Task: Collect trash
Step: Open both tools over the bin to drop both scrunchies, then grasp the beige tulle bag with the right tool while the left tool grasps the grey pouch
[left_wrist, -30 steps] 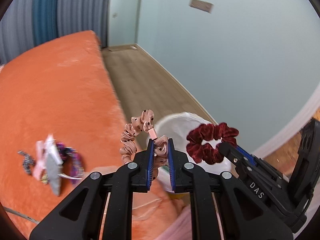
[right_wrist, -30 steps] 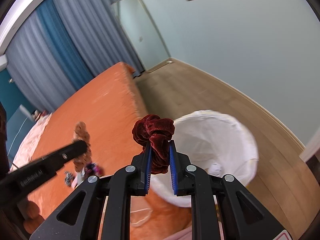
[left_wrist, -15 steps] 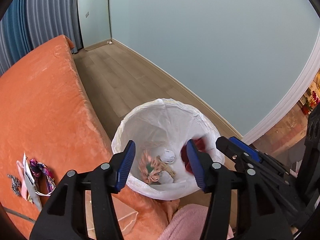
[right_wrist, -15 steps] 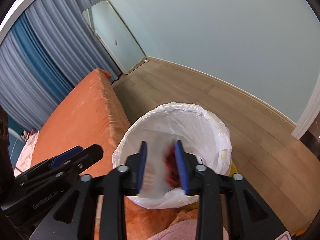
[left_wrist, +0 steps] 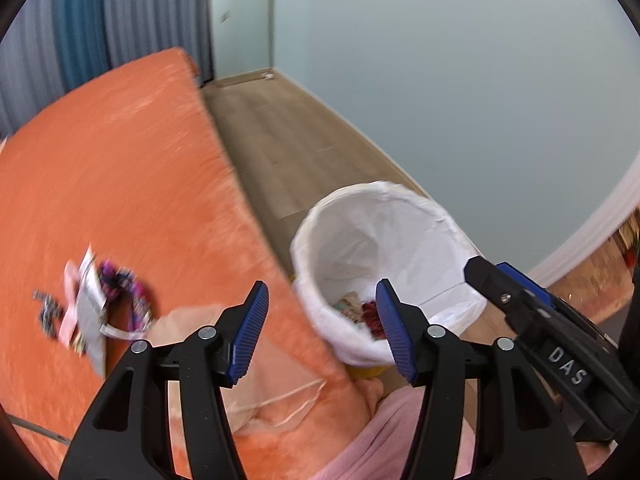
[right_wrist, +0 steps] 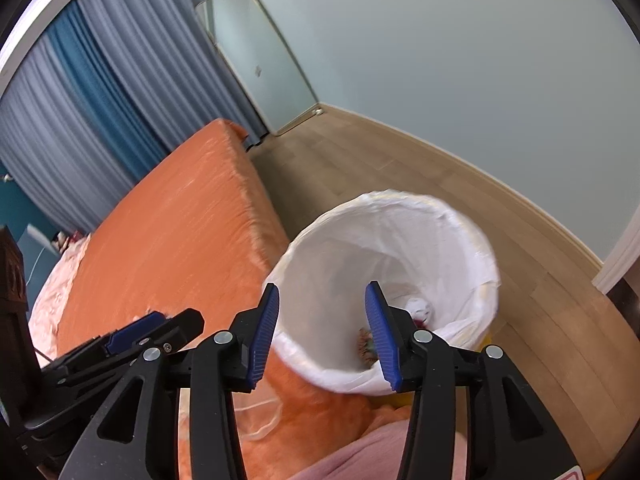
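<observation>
Left wrist view: the left gripper [left_wrist: 322,322], jaws just opened wide and empty, hangs over the bed's [left_wrist: 120,184] floor-side edge, so the one pile of leftover scraps [left_wrist: 94,310] near that edge could be missed or spill in a hasty grab. Right wrist view: the right gripper [right_wrist: 322,330], jaws just parted and empty, faces the single lined bin [right_wrist: 400,240] holding two dropped scrunchies [right_wrist: 366,346], and bumping it could tip it.

A bedroom in a home: a bed [right_wrist: 168,220] with a fuzzy orange cover runs along grey and blue floor-length curtains [right_wrist: 92,100]. Pale wooden floorboards [right_wrist: 400,160] meet light blue walls [right_wrist: 460,60], and a small lined waste bin [right_wrist: 460,240] stands at the bedside.
</observation>
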Motion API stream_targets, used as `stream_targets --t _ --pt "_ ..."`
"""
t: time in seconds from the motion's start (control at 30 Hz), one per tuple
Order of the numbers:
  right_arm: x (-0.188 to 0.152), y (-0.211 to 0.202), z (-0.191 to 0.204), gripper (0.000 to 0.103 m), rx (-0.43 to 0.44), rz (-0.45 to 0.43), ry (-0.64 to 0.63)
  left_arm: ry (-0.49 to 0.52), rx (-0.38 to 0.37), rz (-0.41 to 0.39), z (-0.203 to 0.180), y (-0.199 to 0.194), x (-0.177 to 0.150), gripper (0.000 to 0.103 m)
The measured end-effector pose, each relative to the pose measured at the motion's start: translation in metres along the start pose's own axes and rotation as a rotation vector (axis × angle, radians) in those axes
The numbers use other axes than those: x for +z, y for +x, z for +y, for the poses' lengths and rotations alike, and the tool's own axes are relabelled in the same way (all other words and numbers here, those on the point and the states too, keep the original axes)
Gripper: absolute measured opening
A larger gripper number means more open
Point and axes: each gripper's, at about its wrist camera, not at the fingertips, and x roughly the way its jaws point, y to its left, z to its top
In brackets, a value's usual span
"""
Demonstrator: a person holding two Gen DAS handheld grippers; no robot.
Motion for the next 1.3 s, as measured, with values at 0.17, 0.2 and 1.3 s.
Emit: stream_targets --t 0.17,0.2,1.3 --pt "-0.015 0.004 0.033 0.051 0.036 0.045 -0.067 -0.076 0.069 0.007 0.042 -0.011 -0.018 0.053" --pt "-0.02 0.005 0.041 0.053 0.043 0.056 -0.085 -0.089 0.081 0.01 0.048 -0.014 -0.023 0.053" --pt "-0.118 0.156 0.154 0.064 0.04 0.461 -0.268 -0.437 0.237 0.153 0.255 0.052 -0.079 0.057"
